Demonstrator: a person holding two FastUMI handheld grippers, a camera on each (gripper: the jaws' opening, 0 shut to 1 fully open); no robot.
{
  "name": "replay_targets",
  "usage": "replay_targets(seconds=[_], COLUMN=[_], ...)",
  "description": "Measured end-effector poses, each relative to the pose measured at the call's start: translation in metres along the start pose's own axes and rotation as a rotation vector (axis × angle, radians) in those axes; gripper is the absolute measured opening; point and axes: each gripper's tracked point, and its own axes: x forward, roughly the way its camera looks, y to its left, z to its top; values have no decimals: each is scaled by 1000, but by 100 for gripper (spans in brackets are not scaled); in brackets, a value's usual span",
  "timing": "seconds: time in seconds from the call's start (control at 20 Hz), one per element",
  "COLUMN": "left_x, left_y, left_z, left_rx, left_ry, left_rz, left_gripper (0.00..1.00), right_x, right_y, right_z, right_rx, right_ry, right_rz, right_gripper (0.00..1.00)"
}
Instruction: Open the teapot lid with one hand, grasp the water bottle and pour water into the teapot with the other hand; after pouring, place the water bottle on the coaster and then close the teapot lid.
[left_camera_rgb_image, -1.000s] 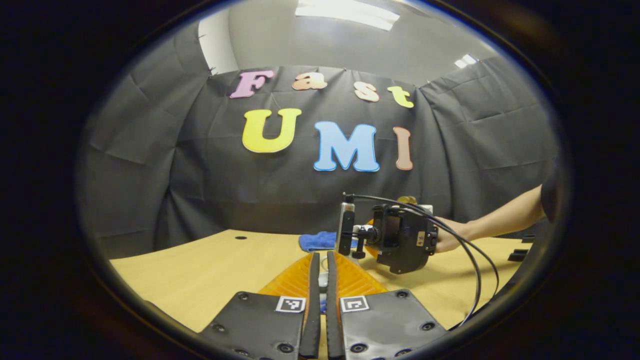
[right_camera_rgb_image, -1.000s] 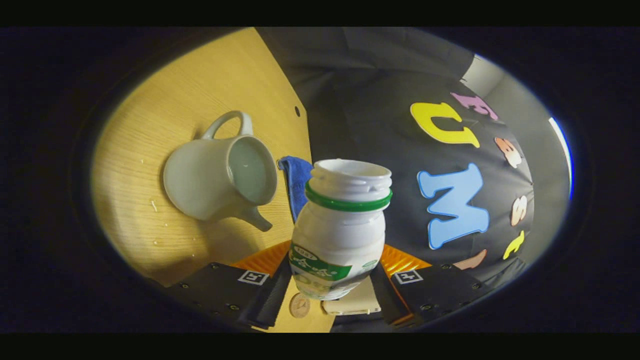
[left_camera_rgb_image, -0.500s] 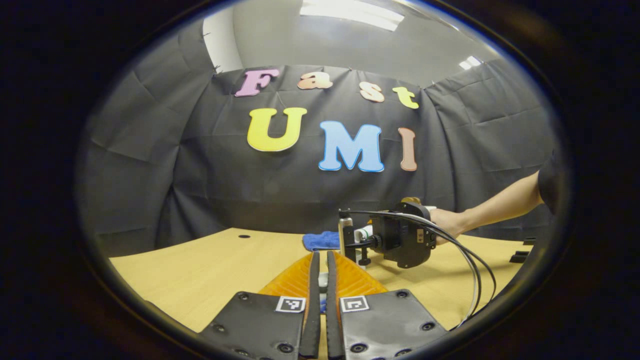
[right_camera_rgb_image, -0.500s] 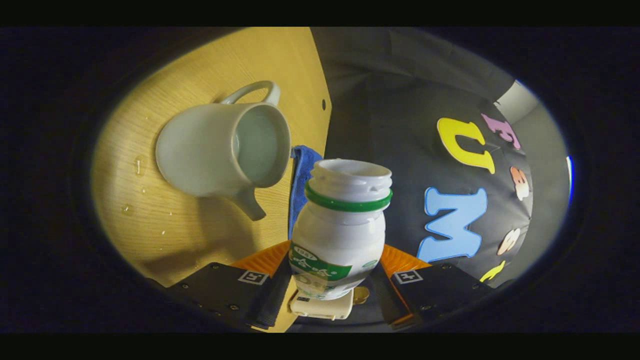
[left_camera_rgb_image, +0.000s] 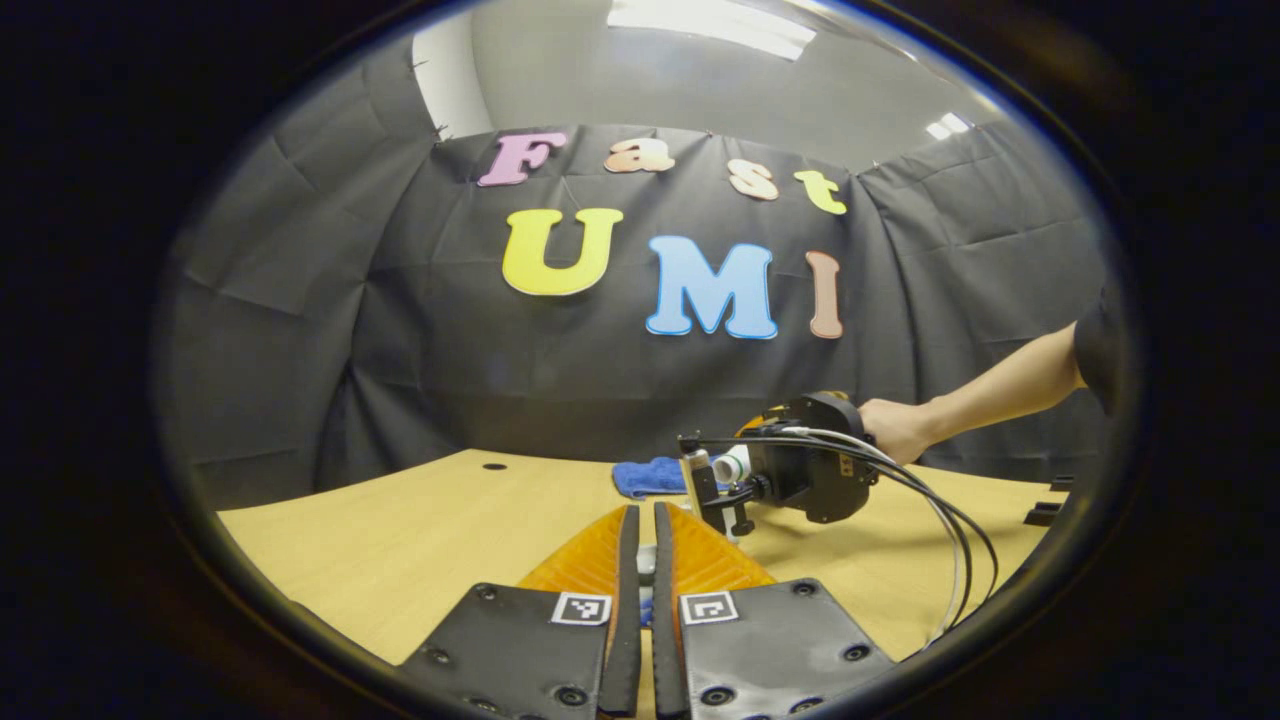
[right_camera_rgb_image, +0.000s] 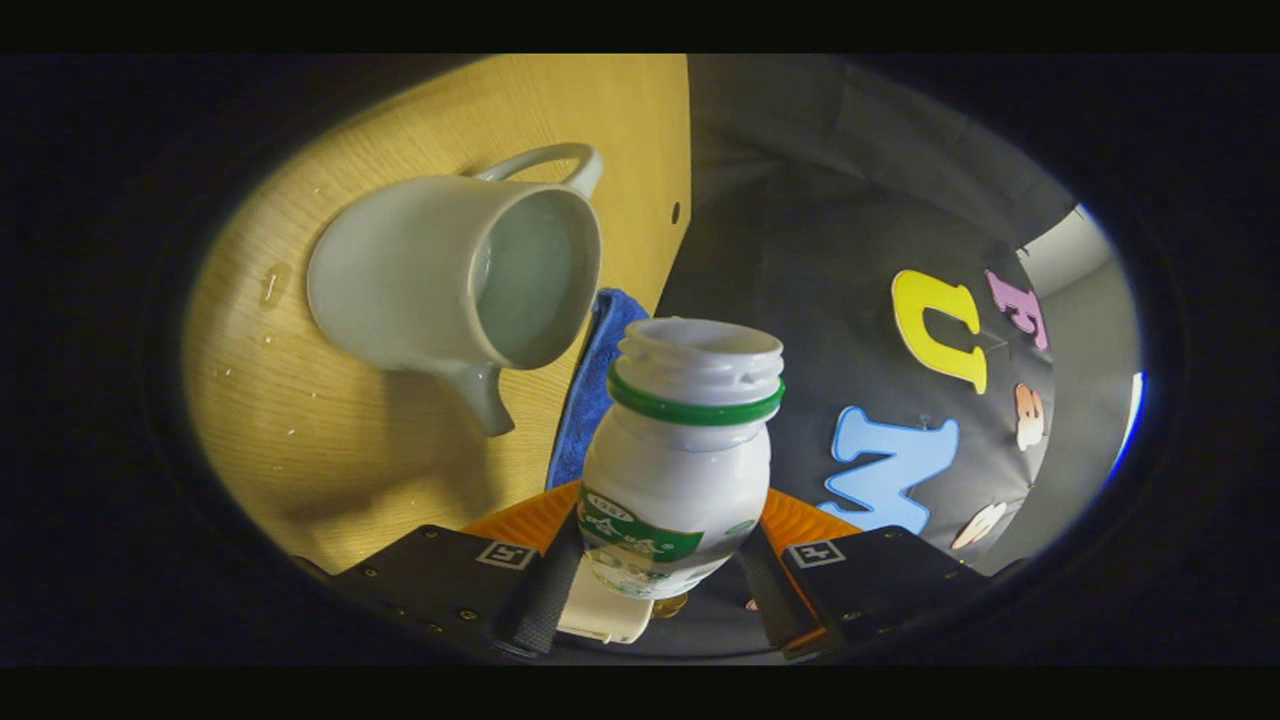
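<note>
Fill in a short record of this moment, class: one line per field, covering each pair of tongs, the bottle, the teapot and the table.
right tongs: shut on the water bottle, one finger on each side of its body
water bottle: cap off, mouth open, tipped toward the teapot
teapot: lid off, opening bare, standing on the table
left tongs: fingers close together with something small between them; what it is cannot be told
table: wooden, with water drops beside the teapot
blue cloth: lying on the table behind the teapot
</note>
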Motion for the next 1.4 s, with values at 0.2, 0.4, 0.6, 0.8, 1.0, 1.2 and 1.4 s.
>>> replay_targets(seconds=[0.2, 0.4, 0.6, 0.8, 1.0, 1.2, 1.4], left_x=[0, 0, 0, -1, 1, -2, -2], left_y=[0, 1, 2, 2, 0, -2, -2], left_z=[-2, 0, -3, 0, -2, 1, 2], left_rx=[-2, 3, 0, 1, 4, 9, 15], left_ry=[11, 4, 12, 5, 10, 5, 7], left_rz=[-1, 0, 1, 1, 0, 0, -1], left_gripper=[15, 12, 15, 12, 11, 11, 15], right_x=[-1, -2, -1, -1, -3, -6, -8], right_y=[-7, -7, -12, -13, -16, -18, -24], right_z=[-2, 3, 4, 3, 2, 2, 1], right_rx=[-44, -66, -94, -107, -123, -139, -165], right_ry=[4, -9, -10, -9, -6, -2, -3], right_rz=[-18, -27, -40, -42, -44, -45, -62], right_gripper=[75, 75, 75, 74, 75, 75, 75])
